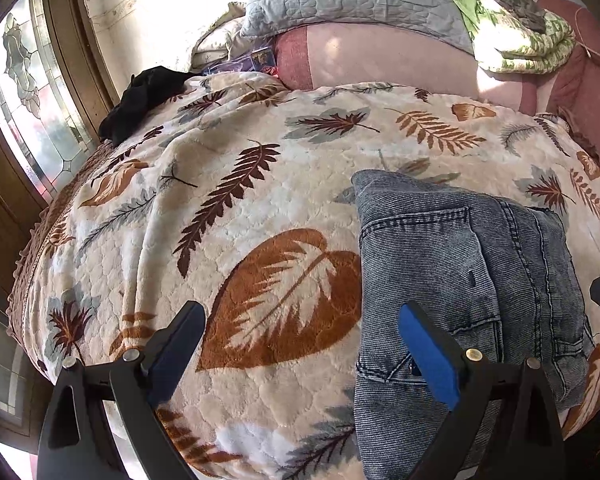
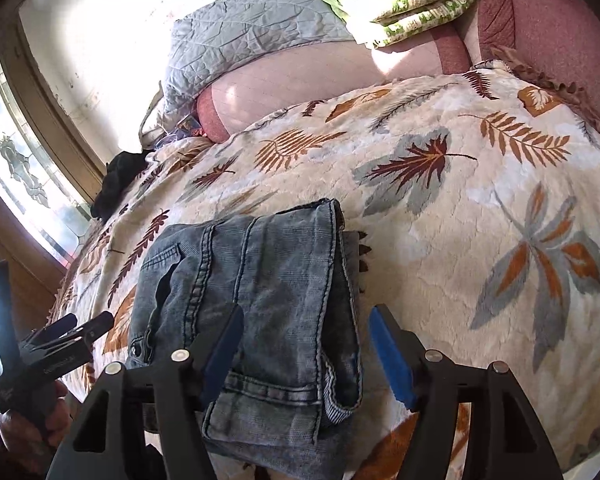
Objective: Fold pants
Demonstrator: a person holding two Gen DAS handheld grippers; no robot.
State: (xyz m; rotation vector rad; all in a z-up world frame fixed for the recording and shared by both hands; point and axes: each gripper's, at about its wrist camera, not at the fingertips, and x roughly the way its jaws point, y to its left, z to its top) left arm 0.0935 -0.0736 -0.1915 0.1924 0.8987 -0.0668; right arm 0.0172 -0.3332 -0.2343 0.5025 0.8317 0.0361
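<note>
A folded bundle of faded blue ribbed-denim pants [image 2: 256, 304] is seen lying on a plush cream leaf-printed blanket [image 2: 440, 240], at 6 o'clock in the right wrist view. The right gripper [image 2: 306, 354] is spread wide over it, gripping nothing. The left gripper [image 1: 300, 354] is likewise held wide, empty, the pants at 4 o'clock.

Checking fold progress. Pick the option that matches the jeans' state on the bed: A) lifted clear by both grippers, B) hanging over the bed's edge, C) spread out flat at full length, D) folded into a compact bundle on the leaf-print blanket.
D: the jeans lie folded in a stacked bundle on the leaf-print blanket.
</note>
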